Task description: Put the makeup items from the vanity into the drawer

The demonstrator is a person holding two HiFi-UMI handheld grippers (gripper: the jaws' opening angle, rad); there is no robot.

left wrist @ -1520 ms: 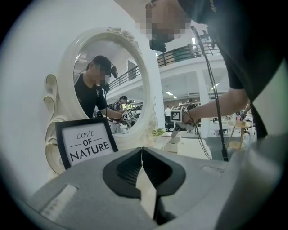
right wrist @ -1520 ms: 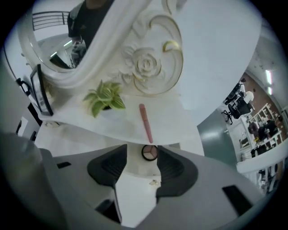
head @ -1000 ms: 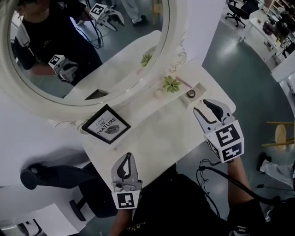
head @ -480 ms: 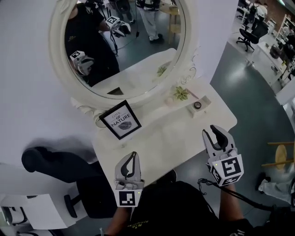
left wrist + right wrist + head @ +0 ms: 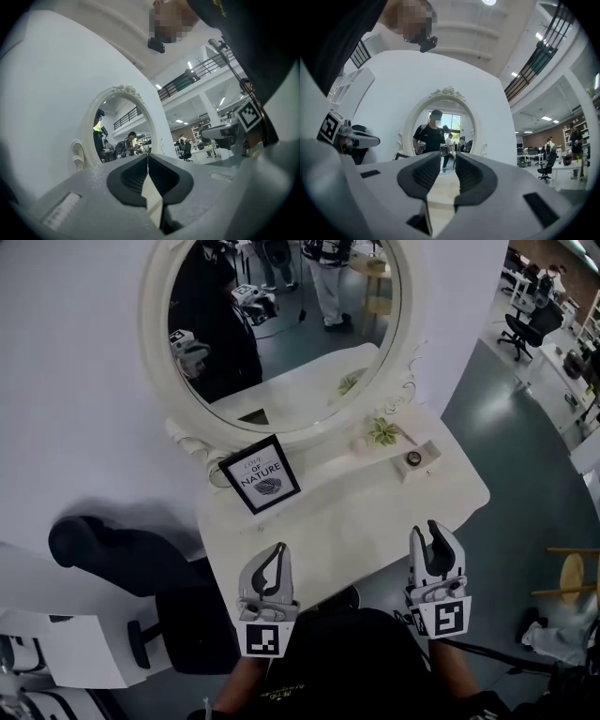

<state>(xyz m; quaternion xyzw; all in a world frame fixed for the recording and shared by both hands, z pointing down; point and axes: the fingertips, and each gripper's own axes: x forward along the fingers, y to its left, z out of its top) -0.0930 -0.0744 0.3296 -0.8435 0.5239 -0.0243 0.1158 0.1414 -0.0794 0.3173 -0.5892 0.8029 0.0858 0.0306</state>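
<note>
Vanity, white and mostly bare, fills the middle of the head view; its front below the top's near edge is hidden, so the drawer cannot be made out. An oval mirror in a white scrolled frame stands at its back, cut off by the picture's upper edge, and reflects the person in dark clothes with both grippers. A black office chair sits at the left, partly under the tabletop. Both grippers hover over the near edge, well apart, pointing at the mirror. The left gripper has its jaws closed tip to tip, with nothing clamped, as the left gripper view shows. The right gripper has a narrow gap between its jaws, which have just been closing, and nothing stands between them in the right gripper view. A black-framed sign leans by the mirror's foot. At the back right stand a small green plant and a white tray holding a dark-rimmed round item, too small to tell what it is
</note>
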